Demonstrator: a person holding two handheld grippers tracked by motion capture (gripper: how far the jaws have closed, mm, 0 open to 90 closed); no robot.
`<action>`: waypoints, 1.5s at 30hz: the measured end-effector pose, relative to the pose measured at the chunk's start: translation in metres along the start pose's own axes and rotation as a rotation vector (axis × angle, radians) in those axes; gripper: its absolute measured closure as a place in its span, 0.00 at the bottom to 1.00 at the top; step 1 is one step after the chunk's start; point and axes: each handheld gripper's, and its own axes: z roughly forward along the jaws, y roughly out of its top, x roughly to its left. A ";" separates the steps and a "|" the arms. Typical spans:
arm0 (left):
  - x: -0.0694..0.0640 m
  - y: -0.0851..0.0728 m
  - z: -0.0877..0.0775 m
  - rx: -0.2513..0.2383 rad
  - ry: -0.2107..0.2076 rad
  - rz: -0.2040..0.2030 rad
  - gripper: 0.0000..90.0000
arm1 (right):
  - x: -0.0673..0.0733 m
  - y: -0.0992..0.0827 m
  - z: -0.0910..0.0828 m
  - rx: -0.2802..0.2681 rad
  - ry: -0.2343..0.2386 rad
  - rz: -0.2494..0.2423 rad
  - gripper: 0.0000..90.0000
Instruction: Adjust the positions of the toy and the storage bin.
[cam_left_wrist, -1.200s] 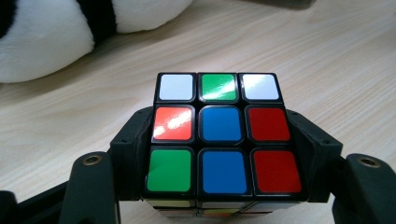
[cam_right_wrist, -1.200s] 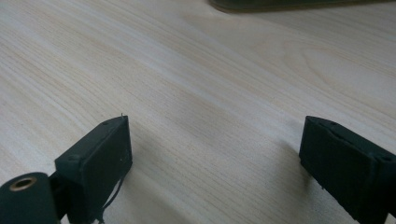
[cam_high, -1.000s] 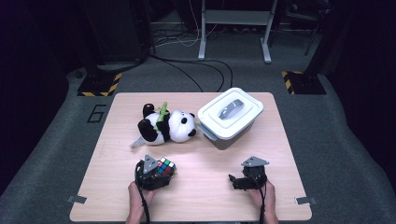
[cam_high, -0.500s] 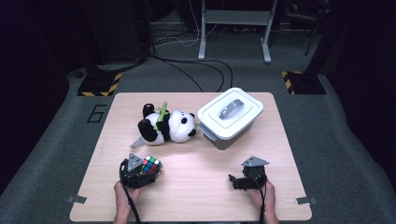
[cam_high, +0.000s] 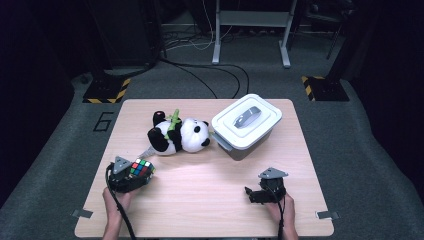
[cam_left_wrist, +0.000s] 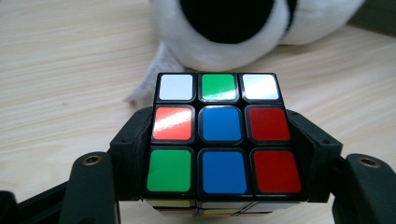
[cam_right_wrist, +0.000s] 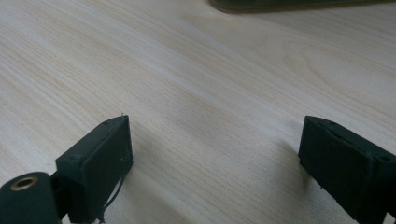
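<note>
Your left claw was clenched on the multicoloured plastic puzzle cube, which sat squarely between its jaws at the lower left of the high view, near the black-and-white plush panda. Your right claw stood released over the bare wooden worktop.

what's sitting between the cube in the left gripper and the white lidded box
The plush panda lies on the table between the cube, clamped in the left gripper, and the white lidded box, touching the box's near corner.
</note>
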 end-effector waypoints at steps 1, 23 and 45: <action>0.004 0.001 0.000 0.005 0.003 -0.003 0.38 | 0.000 0.000 0.000 0.000 0.000 0.000 0.10; 0.084 0.015 0.014 0.037 0.114 -0.090 0.38 | 0.000 0.000 0.000 0.000 -0.001 -0.001 0.10; 0.111 0.016 0.047 0.098 0.162 -0.096 0.38 | 0.001 0.000 0.000 -0.002 0.001 -0.002 0.11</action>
